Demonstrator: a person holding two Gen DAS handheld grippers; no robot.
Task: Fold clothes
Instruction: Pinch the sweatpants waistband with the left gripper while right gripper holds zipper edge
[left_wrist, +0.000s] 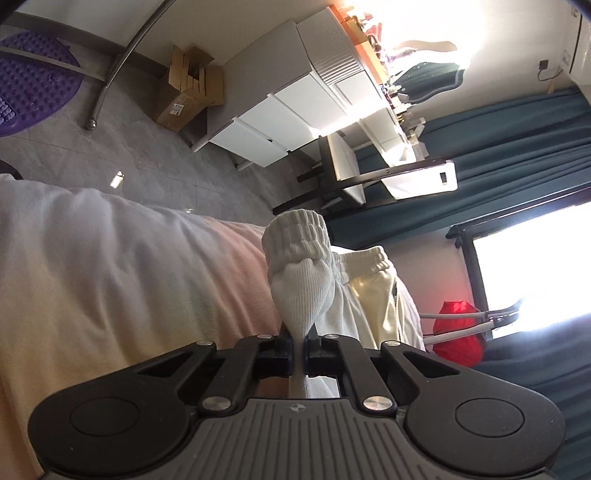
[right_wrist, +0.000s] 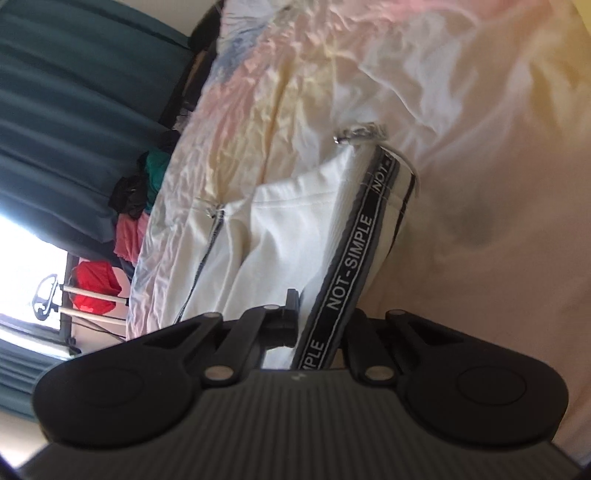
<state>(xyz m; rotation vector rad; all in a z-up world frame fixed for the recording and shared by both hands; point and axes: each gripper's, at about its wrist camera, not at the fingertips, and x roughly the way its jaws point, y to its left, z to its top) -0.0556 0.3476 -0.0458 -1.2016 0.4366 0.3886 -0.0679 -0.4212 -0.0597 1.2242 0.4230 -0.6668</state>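
Trousers (right_wrist: 280, 236): white, striped side, draped over bed (right_wrist: 461, 92).
Left claw (left_wrist: 299, 350): clamped on cuff (left_wrist: 295, 254).
Right claw (right_wrist: 321, 325): pinching stripe (right_wrist: 351, 258).
Tip: keep both ends taut, edges level.

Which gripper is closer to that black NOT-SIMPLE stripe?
Right. The right gripper grips the white trousers at the NOT-SIMPLE stripe; the left gripper pinches the ribbed cuff.

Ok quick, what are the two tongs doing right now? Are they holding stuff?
Left tongs: shut on the white ribbed cuff.
Right tongs: shut on the white pants, at the NOT-SIMPLE stripe.
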